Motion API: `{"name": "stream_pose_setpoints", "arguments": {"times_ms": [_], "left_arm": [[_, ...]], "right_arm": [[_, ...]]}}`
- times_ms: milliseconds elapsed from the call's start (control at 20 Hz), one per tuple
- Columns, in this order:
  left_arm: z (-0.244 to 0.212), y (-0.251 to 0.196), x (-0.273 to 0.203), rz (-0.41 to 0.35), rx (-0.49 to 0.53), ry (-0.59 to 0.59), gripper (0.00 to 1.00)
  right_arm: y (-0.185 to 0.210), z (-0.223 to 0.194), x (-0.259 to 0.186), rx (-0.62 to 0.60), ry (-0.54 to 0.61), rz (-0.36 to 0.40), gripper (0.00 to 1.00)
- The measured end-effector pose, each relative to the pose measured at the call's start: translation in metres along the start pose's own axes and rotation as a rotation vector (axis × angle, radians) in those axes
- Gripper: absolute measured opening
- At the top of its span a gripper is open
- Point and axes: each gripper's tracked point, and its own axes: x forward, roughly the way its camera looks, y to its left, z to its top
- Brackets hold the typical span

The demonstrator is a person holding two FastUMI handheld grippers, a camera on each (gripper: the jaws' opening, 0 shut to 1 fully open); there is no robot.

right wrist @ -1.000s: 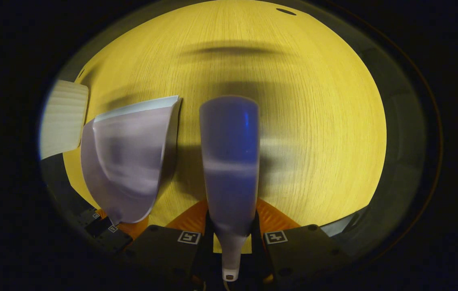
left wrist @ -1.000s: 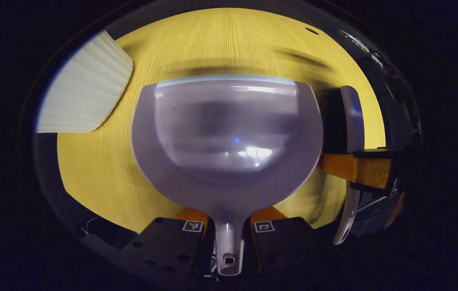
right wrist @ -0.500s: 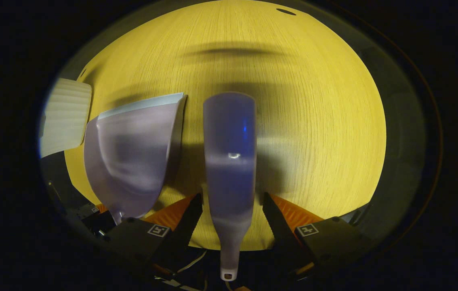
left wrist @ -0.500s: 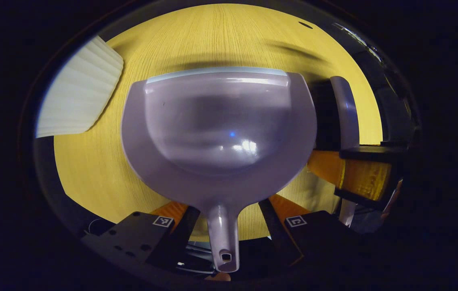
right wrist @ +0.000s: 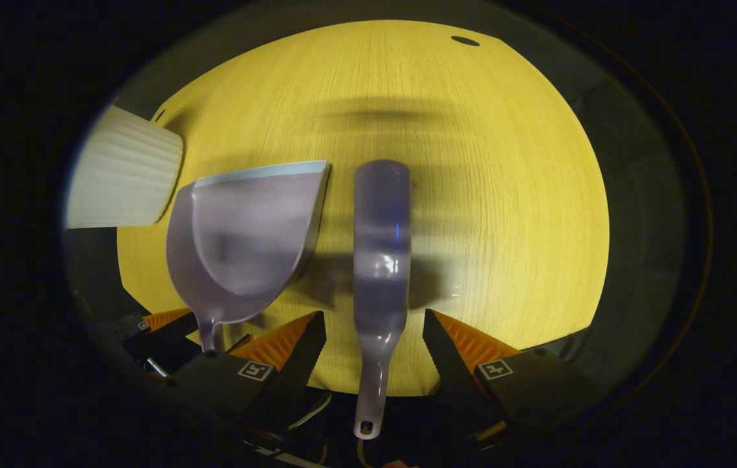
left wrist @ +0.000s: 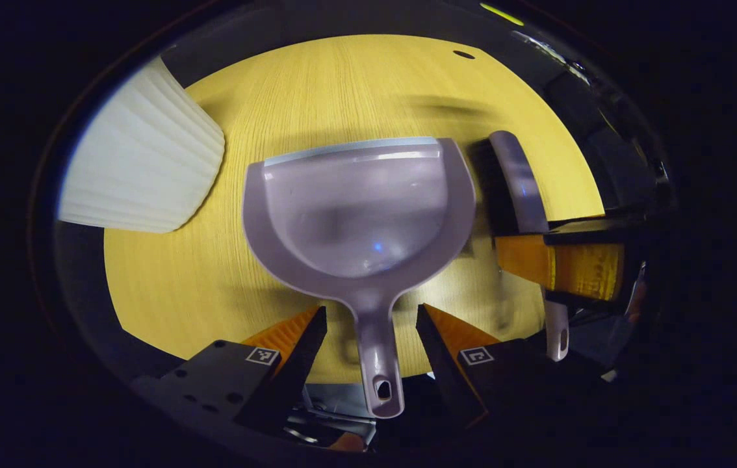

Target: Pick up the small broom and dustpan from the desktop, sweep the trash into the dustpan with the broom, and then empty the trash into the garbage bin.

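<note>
Left gripper view: the dustpan (left wrist: 359, 208) lies flat on the yellow desk (left wrist: 167, 286), a pale lilac scoop, glossy inside, with a lighter strip along its straight far lip and a slim handle with a hanging hole at its end. That handle runs back between the fingers of the left gripper (left wrist: 372, 338), and both fingers stand spread, clear of it on either side. Just right of the pan lies the broom (left wrist: 518, 188), on its side, dark bristles turned toward the pan. The right gripper (left wrist: 560, 263) sits over the broom's handle there; how its fingers stand, I cannot tell from here. The white ribbed bin (left wrist: 141, 172) sits at the desk's far left.

A second ago these fingers were pinched on the pan's handle; now they are wide, and the pan looks smaller and farther off.

Right gripper view: the broom (right wrist: 380, 260) lies straight ahead, its lilac back up, handle tapering back between the fingers of the right gripper (right wrist: 375, 338), which are parted and not touching it. The dustpan (right wrist: 248, 244) lies just left, the bin (right wrist: 125, 179) beyond it, the left gripper (right wrist: 167, 328) low at the left.

Here too the grip of a second ago has let go, and the broom looks farther off
</note>
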Motion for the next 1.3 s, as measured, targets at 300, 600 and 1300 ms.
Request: {"name": "stream_pose_setpoints", "arguments": {"times_ms": [300,600,1300], "left_arm": [[0.015,-0.006,-0.075,0.024,0.03,-0.387,0.84],[0.021,-0.009,-0.174,-0.071,-0.016,-0.727,0.83],[-0.022,0.002,-0.287,0.05,-0.197,-1.436,0.81]], "right_arm": [[0.016,0.005,-0.081,-0.038,-0.267,0.077,0.97],[0.021,-0.012,-0.193,-0.07,-0.552,0.072,0.97],[0.024,-0.009,-0.423,-0.155,-1.39,0.076,0.96]]}}
